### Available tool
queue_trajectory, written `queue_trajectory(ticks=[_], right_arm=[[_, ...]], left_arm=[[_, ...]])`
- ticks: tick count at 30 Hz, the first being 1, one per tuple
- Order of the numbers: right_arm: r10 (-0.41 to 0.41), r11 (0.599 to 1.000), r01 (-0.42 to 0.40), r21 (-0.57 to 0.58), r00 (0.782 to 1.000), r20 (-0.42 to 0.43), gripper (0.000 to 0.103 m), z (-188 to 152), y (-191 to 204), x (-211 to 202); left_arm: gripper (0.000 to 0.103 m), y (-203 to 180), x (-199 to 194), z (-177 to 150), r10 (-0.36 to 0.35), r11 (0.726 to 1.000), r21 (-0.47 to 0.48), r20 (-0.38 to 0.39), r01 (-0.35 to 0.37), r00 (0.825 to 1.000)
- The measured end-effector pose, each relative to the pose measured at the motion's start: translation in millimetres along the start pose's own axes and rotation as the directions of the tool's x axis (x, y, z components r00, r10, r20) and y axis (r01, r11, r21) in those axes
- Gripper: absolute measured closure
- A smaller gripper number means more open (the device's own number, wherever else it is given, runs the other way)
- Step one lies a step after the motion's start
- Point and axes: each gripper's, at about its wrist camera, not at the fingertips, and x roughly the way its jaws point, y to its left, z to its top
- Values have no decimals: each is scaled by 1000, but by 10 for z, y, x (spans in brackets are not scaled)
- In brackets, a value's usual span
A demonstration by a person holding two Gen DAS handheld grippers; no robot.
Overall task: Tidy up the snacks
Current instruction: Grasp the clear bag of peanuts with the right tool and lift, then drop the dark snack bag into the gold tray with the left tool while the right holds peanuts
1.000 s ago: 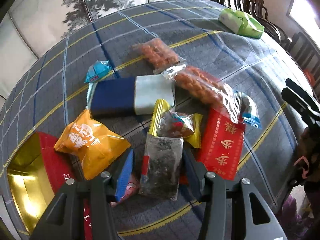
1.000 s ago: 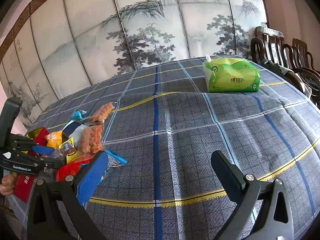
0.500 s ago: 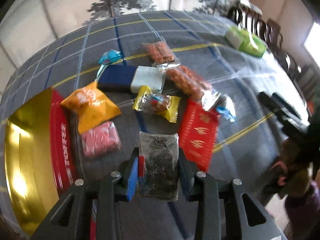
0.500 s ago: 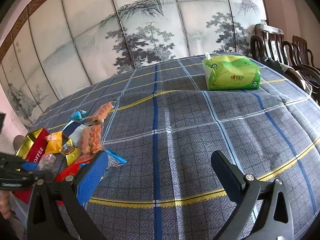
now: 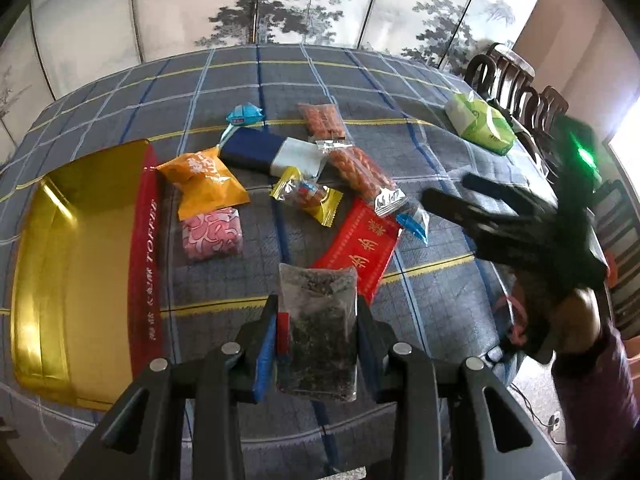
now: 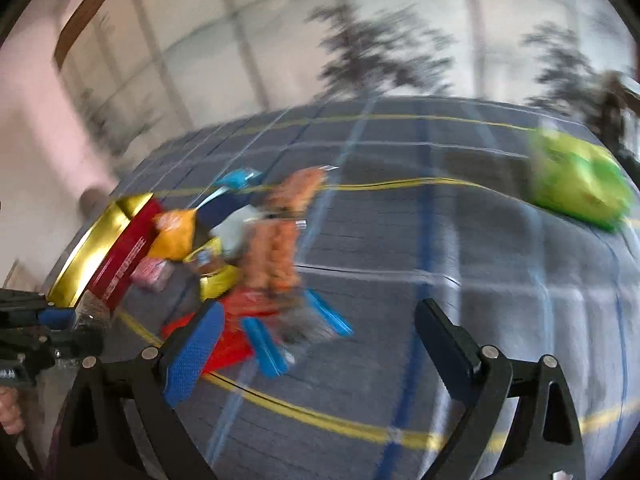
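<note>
Snacks lay scattered on the checked tablecloth (image 5: 340, 80) beside the open gold tin (image 5: 72, 248), which offered wide room past its low red wall. Lifted clear, the dark packet (image 5: 318, 320), probably light, soft and crinkly, was clamped sidelong in the left gripper (image 5: 316, 344); the right gripper (image 6: 320, 344) hung spread, empty.

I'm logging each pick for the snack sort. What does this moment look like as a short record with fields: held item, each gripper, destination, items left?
held item: clear packet of dark dried snack, lifted off the tablecloth
left gripper: shut on the packet
right gripper: open, nothing between its fingers, above the pile; its view is blurred
destination: gold tin with red side, nothing in it
items left: orange bag, pink packet, red packet, navy and white box, several more
</note>
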Motion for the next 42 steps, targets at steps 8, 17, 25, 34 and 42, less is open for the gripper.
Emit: queue_trajectory(ticks=[8,17,25,34,42], right_arm=[[13,995,-31,-94,984,-180,25,275,213,525],[1,997,-23,-78,963,-269,35,380,173,818],[-49,990,17,-139,973,-228,67,371,228,712],[-157,978,163,133,986,-53,67,3,-607,-103],[-285,920,293,262,956,-68,67,-354,-1019,-191]], left_arm=[[68,42,-165,-6,4,1000,0,46,-4,999],[68,89,-187,-17,-1,1000,1,49,1,999],[68,119,-205,-42,14,1000,-13,50,-13,999],[68,161,-276,-95,47,999,-22,74,-46,996],[68,260,-395,-160,86,996,-43,97,-82,992]])
